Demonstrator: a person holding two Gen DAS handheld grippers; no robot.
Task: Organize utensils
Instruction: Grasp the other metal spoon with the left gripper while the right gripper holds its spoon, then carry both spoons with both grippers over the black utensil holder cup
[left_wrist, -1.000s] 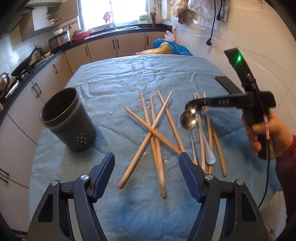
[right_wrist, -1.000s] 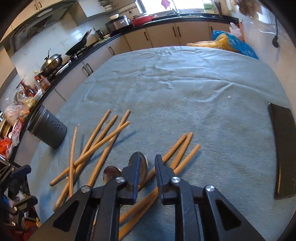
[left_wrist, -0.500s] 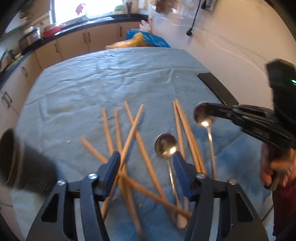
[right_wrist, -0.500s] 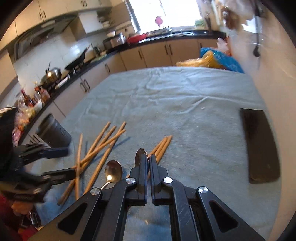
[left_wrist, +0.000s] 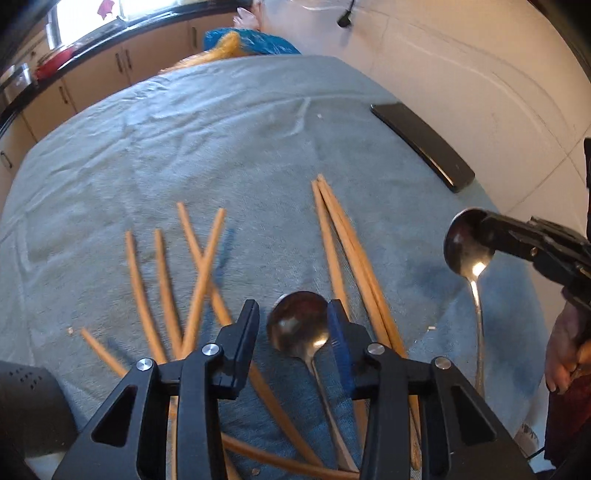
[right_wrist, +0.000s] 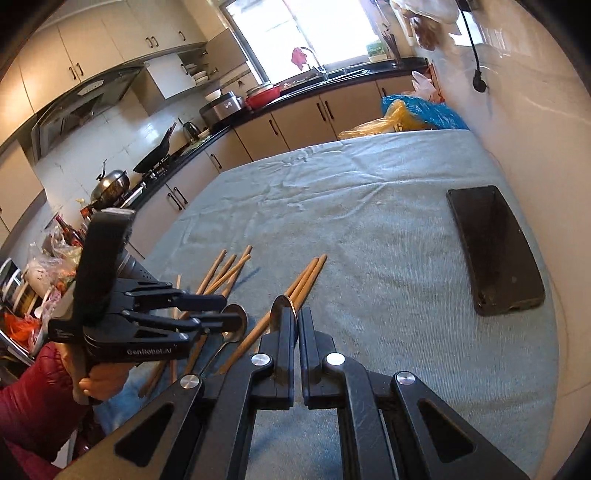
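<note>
Left wrist view: shiny steel spoon (left_wrist: 298, 325) lies on the blue-grey cloth (left_wrist: 221, 140), bowl between the left gripper (left_wrist: 291, 325) jaws, which are closing, approx a third open; whether pads touch it can't tell. Right gripper (left_wrist: 491, 236) is clamped tight on a second steel spoon (left_wrist: 468, 245), lifted off the cloth. Wooden chopsticks (left_wrist: 343, 240) lie scattered around. Black phone (left_wrist: 421, 146) far right, dark holder (left_wrist: 26, 402) near left.

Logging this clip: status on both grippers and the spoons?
Right gripper shut on lifted steel spoon. Left gripper closing around second steel spoon, on cloth. Wooden chopsticks crowd alongside.
</note>
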